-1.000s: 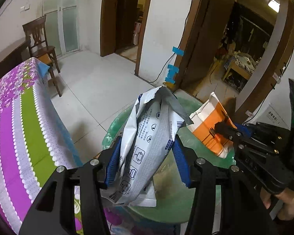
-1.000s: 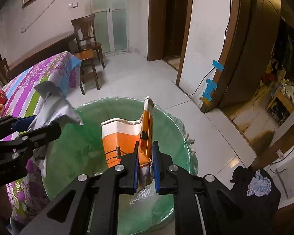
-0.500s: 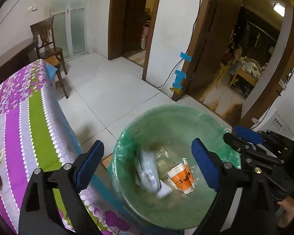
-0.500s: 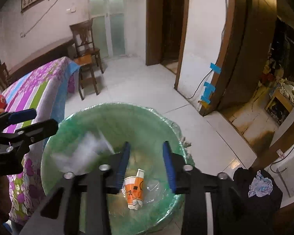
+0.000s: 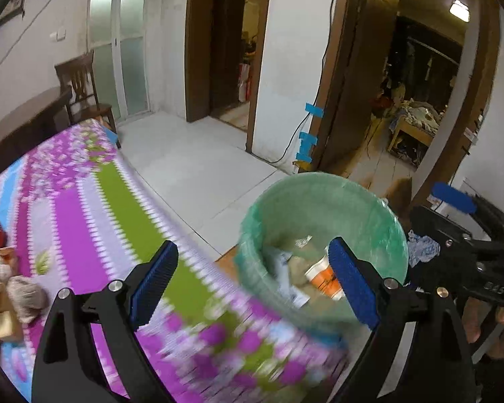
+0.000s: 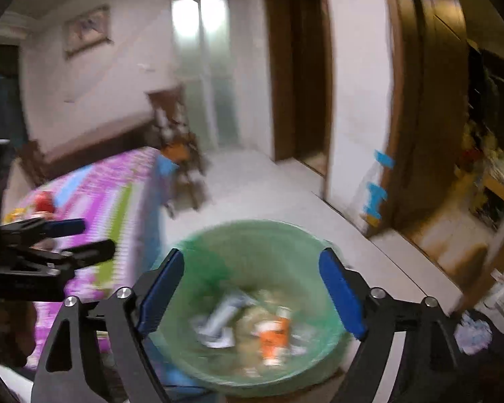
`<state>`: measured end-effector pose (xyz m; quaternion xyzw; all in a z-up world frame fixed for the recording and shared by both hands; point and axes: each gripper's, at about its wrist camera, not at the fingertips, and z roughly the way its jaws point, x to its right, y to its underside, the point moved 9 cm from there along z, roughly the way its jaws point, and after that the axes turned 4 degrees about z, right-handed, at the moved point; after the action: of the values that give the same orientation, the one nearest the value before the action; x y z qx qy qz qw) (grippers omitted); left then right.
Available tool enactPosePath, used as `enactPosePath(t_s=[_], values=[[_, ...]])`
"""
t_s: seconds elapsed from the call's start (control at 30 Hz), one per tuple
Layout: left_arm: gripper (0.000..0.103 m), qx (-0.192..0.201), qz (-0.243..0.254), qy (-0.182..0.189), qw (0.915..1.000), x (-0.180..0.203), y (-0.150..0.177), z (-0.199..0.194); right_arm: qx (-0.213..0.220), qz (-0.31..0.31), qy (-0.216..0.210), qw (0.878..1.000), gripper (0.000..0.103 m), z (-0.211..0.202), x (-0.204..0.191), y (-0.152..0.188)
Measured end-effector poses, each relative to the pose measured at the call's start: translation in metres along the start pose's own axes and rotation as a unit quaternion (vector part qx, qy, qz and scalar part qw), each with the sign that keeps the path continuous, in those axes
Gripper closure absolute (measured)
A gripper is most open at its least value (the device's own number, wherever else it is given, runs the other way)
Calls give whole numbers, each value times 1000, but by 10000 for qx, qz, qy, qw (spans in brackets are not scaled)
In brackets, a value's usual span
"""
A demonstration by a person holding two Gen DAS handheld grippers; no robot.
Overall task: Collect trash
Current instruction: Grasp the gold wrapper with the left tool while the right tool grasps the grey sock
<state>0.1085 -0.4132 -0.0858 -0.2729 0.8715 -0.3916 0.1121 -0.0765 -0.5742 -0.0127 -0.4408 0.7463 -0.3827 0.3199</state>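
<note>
Both wrappers [image 5: 322, 277] now lie in the bin [image 5: 322, 194]; both grippers [image 5: 252, 282] just opened, empty.

trash [image 6: 245, 322] in bin [image 6: 252, 235] motion-blurred

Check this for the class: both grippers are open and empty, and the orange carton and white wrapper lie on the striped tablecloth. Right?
Not quite. The orange carton and white wrapper lie inside the green-lined bin, not on the tablecloth; the left wrist view shows it. Both the left gripper and right gripper are open and empty.

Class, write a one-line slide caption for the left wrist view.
Open left gripper above a floral tablecloth; orange carton and white wrapper lie in the green-lined bin.
</note>
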Motion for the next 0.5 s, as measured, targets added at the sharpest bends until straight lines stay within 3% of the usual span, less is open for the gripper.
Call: enactPosePath(t_s=[0.13,0.23,0.5], values=[[15,36,-3,-188,9998,-40,28,-36,13,-300,-814,9962,17,-6,-73,11],[15,-33,-247,-515,9984,-94,58,-67,-65,-572,-1393,9886,17,-4,-126,21],[15,-324,-564,-1644,9843,-247,135,-156,-439,-918,-2167,9709,17,12,-222,51]])
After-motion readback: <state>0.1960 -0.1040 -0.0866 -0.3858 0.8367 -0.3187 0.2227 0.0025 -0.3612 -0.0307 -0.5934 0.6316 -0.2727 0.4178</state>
